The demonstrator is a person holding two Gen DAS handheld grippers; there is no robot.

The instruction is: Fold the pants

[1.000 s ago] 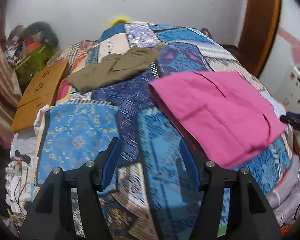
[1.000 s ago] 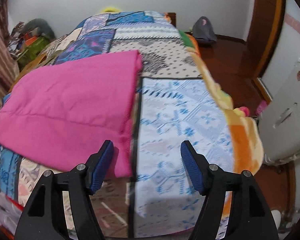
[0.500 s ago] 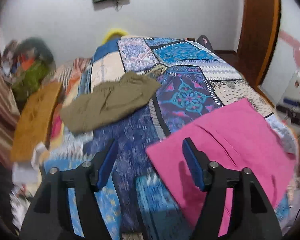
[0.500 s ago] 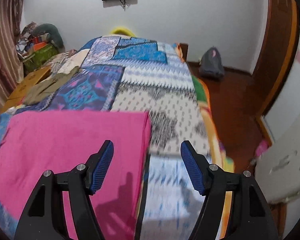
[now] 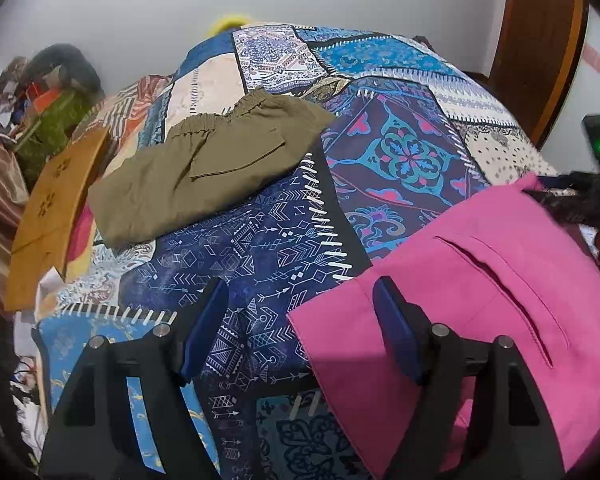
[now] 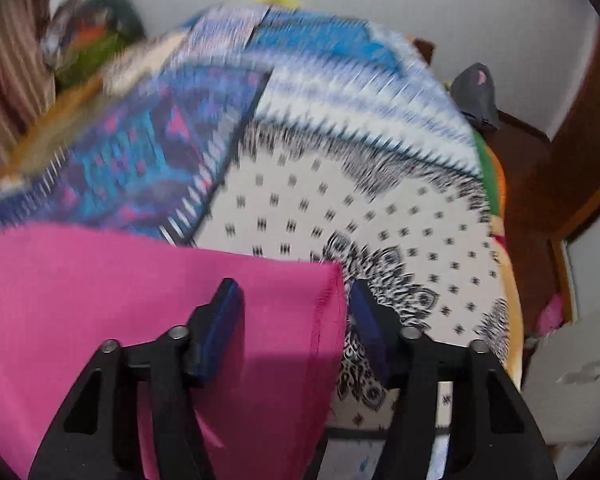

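Both grippers have moved to the pink pants' (image 5: 480, 300) far corners; right gripper (image 6: 296, 320) half-closed around one corner, left gripper (image 5: 300, 332) wide open, holding nothing.

Pink pants (image 5: 480, 300), olive shorts (image 5: 204, 168), blue patchwork bedspread (image 5: 260, 256), blue-padded black claws

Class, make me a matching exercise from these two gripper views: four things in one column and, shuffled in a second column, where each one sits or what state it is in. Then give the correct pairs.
Column 1
1. pink pants
2. olive shorts
3. left gripper
4. right gripper

Column 2
A. open, over the blue arrow-patterned patch, one finger over a pink corner
B. lying farther back on the patchwork bedspread, elastic waistband towards the wall
C. open, straddling the pink fabric's right-hand corner
D. spread flat on the near side of the bed

Pairs: 1-D, 2-B, 3-A, 4-C
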